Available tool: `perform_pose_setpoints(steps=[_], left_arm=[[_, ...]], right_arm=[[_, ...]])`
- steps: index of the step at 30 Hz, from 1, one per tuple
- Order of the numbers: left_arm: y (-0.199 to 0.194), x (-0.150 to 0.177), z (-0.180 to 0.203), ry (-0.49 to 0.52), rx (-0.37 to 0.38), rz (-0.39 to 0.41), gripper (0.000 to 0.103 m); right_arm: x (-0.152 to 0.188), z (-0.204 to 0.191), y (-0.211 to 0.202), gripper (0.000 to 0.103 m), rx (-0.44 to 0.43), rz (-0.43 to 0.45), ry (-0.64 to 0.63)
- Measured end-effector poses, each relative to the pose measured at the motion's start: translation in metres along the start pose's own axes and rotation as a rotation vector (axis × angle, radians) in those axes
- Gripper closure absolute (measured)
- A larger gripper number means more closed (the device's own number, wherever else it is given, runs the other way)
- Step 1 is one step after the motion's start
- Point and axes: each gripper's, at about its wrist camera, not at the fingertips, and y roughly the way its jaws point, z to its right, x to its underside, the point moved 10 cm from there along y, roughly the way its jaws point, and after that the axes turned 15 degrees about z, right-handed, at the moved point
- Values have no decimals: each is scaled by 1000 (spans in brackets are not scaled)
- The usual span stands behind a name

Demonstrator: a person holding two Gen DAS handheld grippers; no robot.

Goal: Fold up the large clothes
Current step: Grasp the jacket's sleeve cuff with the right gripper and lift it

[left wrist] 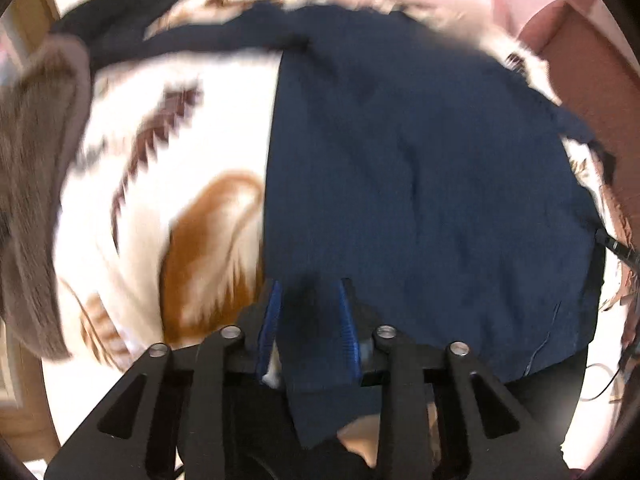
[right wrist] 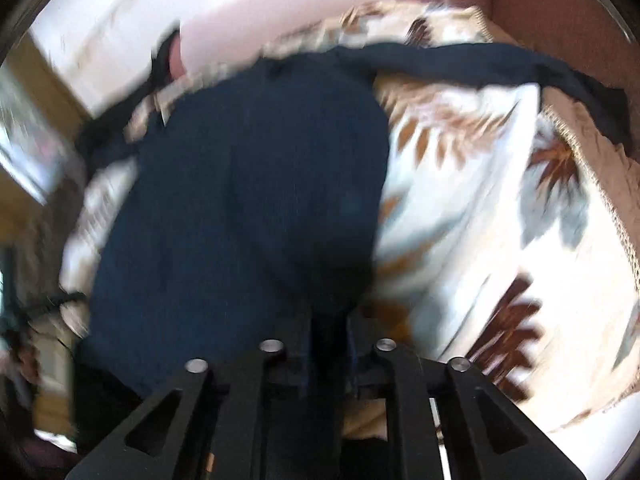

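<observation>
The navy garment (left wrist: 420,168) lay spread over a white blanket (left wrist: 168,152) printed with brown and rust leaf shapes; both wrist views were blurred, so fine detail could not be made out. In the left wrist view the left tool (left wrist: 308,312) pinched the near edge of the garment, a strip of navy cloth running down between its blue-padded fingers (left wrist: 273,320) and hanging past them toward the camera; the garment's straight left edge ran away from the tool, with bare blanket to its left; a grey-brown cloth (left wrist: 36,200) sat at the far left of that view, beside the blanket, and a dark sleeve (left wrist: 192,40) stretched across the top toward the left. In the right wrist view the right tool (right wrist: 328,344) was likewise closed on the garment's near edge, dark cloth filling the narrow gap between its fingers; the garment's body (right wrist: 240,200) reached away from the tool and to its left, while the patterned blanket (right wrist: 480,208) lay open on the right; a long sleeve (right wrist: 500,64) extended across the top of the blanket to the right, its end drooping near a reddish-brown surface (right wrist: 560,8) beyond the blanket.
</observation>
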Motion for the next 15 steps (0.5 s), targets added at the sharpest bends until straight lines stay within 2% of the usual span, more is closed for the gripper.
perform_pose_setpoints(steps=[1, 2, 3, 5, 6, 7, 9, 13, 15], left_arm=[[-2, -12, 4, 11, 2, 35, 58], [-2, -25, 8, 22, 1, 71, 47], [1, -34, 12, 32, -4, 90, 44], [12, -47, 26, 64, 6, 105, 43], [18, -51, 34, 76, 12, 101, 43], [25, -55, 42, 90, 16, 95, 43], [44, -64, 58, 120, 18, 83, 43], [79, -76, 88, 122, 53, 40, 43], [89, -78, 100, 122, 71, 28, 43]], right_arm=[[-22, 23, -6, 65, 64, 59, 40], [-42, 48, -13, 64, 122, 109, 89], [-58, 70, -18, 64, 143, 150, 162], [-88, 125, -30, 63, 163, 245, 377], [-100, 158, -33, 57, 207, 278, 470], [-109, 189, -34, 53, 275, 298, 530], [-119, 234, -30, 53, 367, 324, 605], [-132, 290, -6, 53, 373, 385, 821], [-132, 303, 10, 53, 375, 394, 861]])
